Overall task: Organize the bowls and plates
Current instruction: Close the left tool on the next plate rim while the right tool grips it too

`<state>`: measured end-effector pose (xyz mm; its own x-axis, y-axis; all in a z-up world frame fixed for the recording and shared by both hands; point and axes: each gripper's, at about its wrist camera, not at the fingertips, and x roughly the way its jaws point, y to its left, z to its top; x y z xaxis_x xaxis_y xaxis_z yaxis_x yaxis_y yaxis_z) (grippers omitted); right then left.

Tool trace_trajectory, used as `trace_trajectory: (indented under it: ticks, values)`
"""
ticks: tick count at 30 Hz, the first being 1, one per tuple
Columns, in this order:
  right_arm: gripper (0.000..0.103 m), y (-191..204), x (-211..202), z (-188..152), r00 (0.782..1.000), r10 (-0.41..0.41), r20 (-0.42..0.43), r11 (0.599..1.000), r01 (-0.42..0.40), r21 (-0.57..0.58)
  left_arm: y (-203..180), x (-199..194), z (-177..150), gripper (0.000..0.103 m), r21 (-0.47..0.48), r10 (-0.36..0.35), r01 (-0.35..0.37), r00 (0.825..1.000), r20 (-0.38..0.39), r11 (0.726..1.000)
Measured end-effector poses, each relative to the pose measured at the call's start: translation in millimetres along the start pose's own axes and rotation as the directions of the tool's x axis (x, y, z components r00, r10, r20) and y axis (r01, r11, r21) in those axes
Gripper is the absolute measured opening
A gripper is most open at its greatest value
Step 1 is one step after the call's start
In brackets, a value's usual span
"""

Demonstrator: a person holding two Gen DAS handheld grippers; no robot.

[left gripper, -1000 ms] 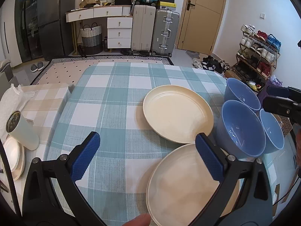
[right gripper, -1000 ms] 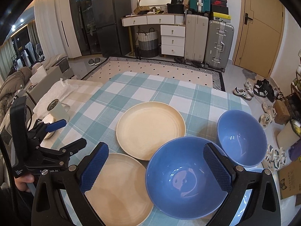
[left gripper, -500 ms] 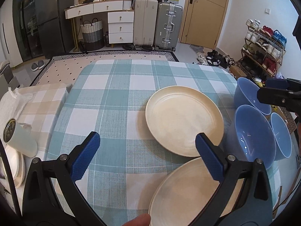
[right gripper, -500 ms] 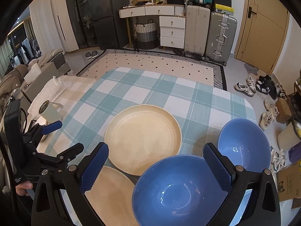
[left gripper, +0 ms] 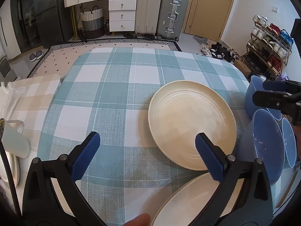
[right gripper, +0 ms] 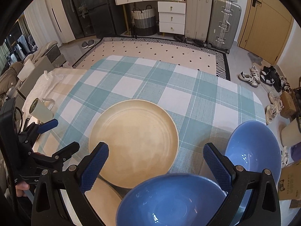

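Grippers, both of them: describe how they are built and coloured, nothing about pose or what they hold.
The left gripper and right gripper match: black plastic frames with triangular cut-outs, silver pivot bolts, and two fingers faced with blue cross-hatched pads. In the right wrist view, the left gripper's black handle bears small white lettering, too small to read, and a black cable loops beside it. No sleeves show.

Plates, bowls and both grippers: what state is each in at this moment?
Far round cream plate: flat on the checked tablecloth, empty.
Near cream plate: empty, partly hidden by the left gripper.
Near blue bowl: upright, empty.
Far blue bowl: upright, empty.
Left gripper: jaws open, holding nothing.
Right gripper: jaws open, holding nothing.
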<state>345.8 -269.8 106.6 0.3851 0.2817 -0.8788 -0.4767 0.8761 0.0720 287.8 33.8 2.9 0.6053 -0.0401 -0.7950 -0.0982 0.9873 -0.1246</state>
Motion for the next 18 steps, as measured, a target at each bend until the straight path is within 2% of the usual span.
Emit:
trace_trajectory:
  ticks: [10, 18]
  values:
    - [0.102, -9.9, 37.8, 4.6, 0.998, -0.016, -0.067, 1.0, 0.016, 0.0, 2.0, 36.8, -0.8, 0.101, -0.002, -0.008, 0.008, 0.998, -0.066, 1.0]
    - [0.101, -16.3, 63.6, 10.4, 0.991, 0.005, -0.134, 1.0, -0.005, 0.004, 9.3, 59.1, -0.1, 0.1, -0.034, -0.026, 0.022, 0.993, -0.114, 0.999]
